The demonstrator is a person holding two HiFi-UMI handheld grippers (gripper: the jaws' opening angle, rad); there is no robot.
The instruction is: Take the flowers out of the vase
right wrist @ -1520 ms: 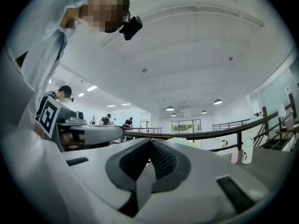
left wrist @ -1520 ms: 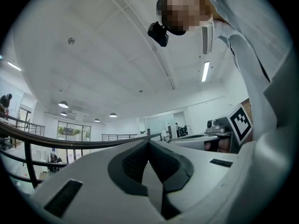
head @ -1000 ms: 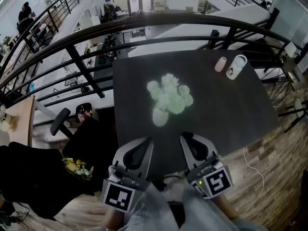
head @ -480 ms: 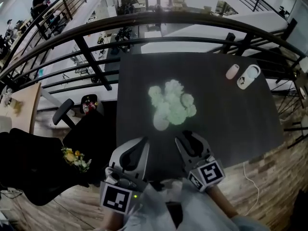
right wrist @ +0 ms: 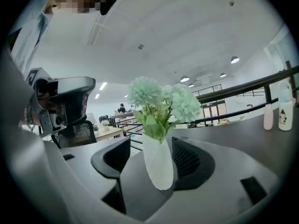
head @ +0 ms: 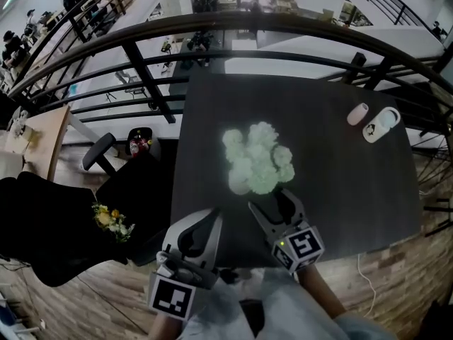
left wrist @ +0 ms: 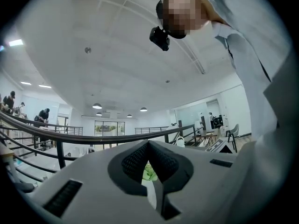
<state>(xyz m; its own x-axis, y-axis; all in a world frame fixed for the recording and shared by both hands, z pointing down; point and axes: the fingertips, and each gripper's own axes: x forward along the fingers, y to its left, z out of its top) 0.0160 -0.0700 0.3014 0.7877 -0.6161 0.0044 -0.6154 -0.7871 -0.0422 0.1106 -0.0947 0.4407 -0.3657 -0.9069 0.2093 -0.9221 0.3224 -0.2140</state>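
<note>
Right hand-held gripper (head: 272,202) now nearer, jaws newly spread astride the vase (right wrist: 158,164), left hand-held gripper (head: 202,222) pressed together: a nudge may topple the flowers (right wrist: 163,99).

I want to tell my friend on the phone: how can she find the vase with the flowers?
Look at the dark square table beside the black railing. Near its middle stands a small white vase holding pale green flowers. Its neighbours, a pink bottle and a white bottle at the far right corner, hold no flowers.

The vase (right wrist: 158,164) and table (head: 340,176) look matt; the floor (head: 405,259), wood.
</note>
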